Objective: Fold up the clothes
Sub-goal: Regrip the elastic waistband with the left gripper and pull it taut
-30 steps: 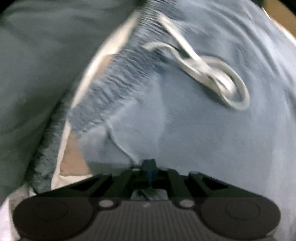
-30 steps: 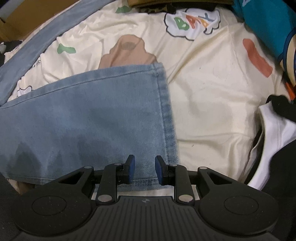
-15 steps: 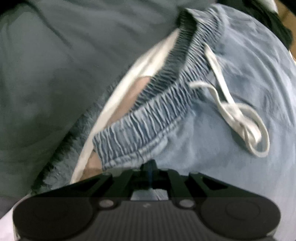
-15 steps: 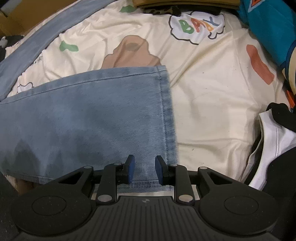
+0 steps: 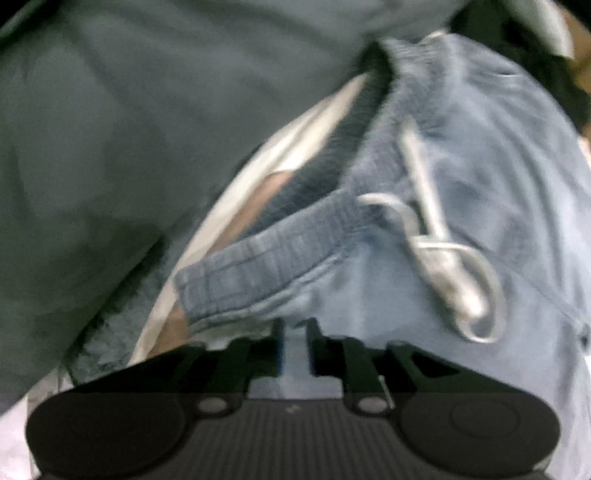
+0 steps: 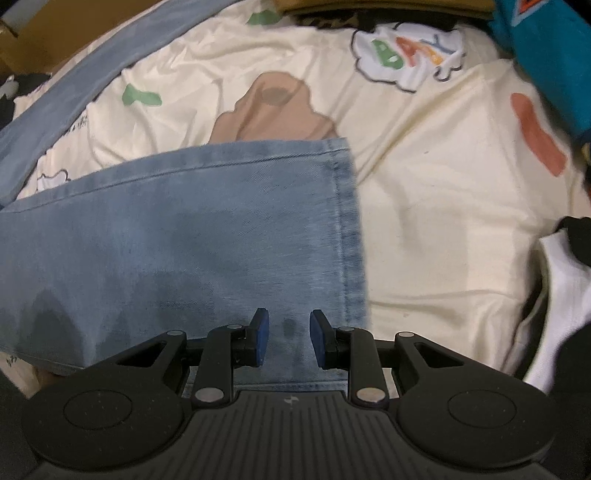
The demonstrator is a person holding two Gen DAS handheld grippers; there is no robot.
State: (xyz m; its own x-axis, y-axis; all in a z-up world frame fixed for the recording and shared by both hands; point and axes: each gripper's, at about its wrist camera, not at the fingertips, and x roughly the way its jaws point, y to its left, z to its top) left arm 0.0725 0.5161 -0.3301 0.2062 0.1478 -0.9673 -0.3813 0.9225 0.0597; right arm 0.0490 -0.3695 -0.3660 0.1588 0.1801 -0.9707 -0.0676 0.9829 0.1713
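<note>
Cream bedsheet [image 6: 424,221], wrinkled, cartoon-printed: brown mound motif [image 6: 273,110] at 12 o'clock, green blob [image 6: 142,96] at 11, speech bubble with coloured letters [image 6: 406,51] at 1, orange-red patch [image 6: 537,134] at 2. Cardboard box [image 6: 48,33], brown, at 10–11 edge. Olive-brown fabric edge [image 6: 384,5] at 12, touching sheet's far border. Same sheet [image 5: 306,129] in left view: pale strip running from 12 to 7, blurred.

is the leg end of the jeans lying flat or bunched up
Flat: the jeans leg lies smooth on the sheet, its hem straight and unwrinkled.
</note>
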